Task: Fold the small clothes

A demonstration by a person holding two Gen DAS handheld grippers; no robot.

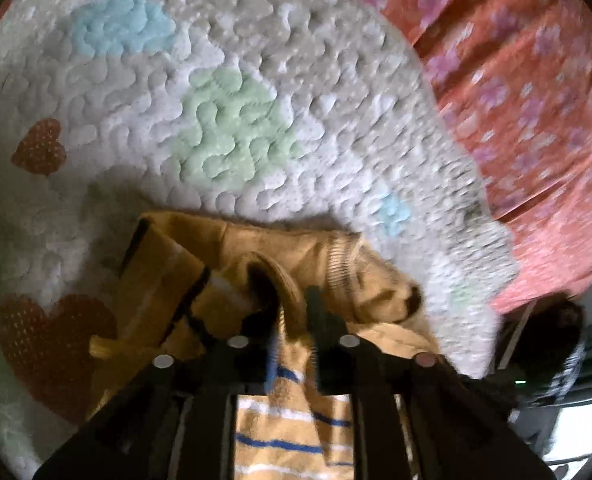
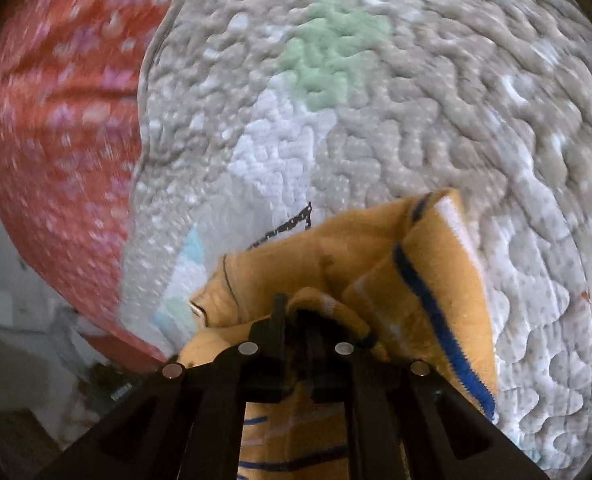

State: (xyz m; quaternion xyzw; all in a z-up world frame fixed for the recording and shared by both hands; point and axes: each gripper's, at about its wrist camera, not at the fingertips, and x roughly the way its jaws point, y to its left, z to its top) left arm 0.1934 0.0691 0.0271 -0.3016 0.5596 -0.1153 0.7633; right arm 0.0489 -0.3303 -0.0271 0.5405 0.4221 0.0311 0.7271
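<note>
Both grippers clamp one small yellow striped garment over a quilted blanket.

Left gripper [image 1: 291,316] and right gripper [image 2: 296,320] pinch bunched folds of the garment [image 1: 296,432] at 6 o'clock, hiding its shape. The blanket [image 1: 223,92] covers a blurred orange floral sheet [image 1: 528,92] at 2 o'clock.

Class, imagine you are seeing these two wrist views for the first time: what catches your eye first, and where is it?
The mustard-yellow garment with blue and white stripes stands out, bunched low in both views and pinched by the left gripper and the right gripper. Behind it spreads a white quilted blanket with pastel patches and red hearts, over an orange floral sheet.
</note>
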